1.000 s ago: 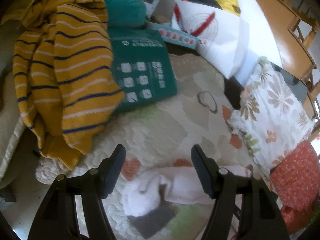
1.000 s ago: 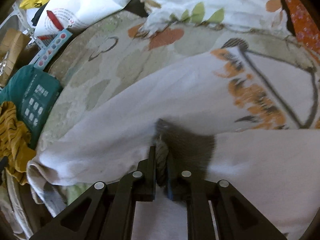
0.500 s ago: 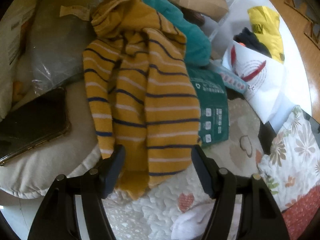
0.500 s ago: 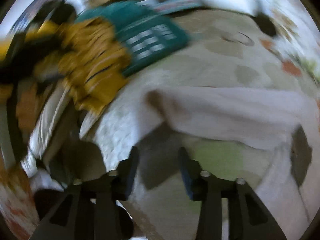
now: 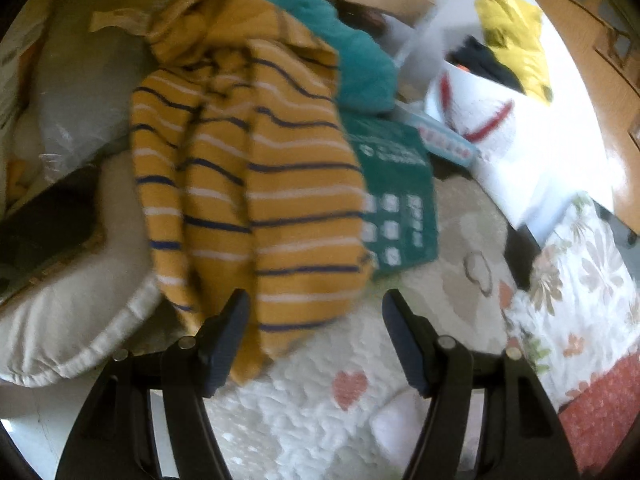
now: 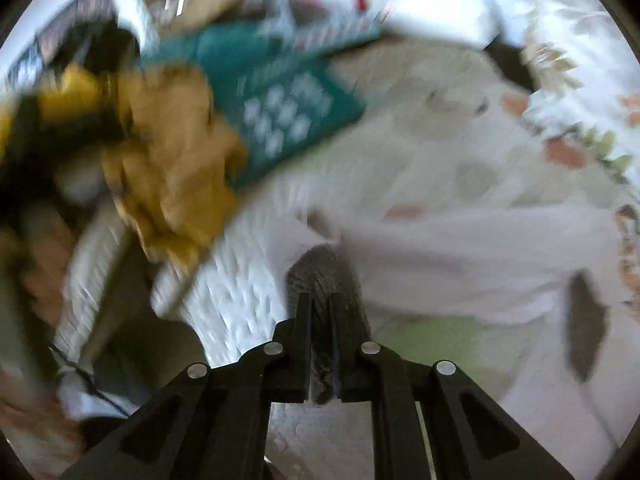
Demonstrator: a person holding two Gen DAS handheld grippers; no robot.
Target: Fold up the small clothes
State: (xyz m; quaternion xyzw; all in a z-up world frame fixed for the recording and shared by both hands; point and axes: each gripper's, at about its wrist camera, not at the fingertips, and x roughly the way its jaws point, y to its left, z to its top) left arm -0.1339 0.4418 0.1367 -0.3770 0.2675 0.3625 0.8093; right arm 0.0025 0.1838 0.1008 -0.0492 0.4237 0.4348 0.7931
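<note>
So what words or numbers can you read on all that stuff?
None can be read.
Green packet: white print and small square icons, too blurred.
White bag: red marks only, no letters clear.
Yellow bag: no print legible.
Pale blue strip: red dots, no words.

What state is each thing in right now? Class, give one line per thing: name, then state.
Left gripper: open, holding nothing.
Right gripper: shut on the grey cuff.
Grey cuff: pinched between the fingers.
White garment: spread out, unfolded.
Striped top: crumpled, draped over the cushion.
Cushion: lying flat, partly covered.
Green packet: lying flat, partly under the striped top.
</note>
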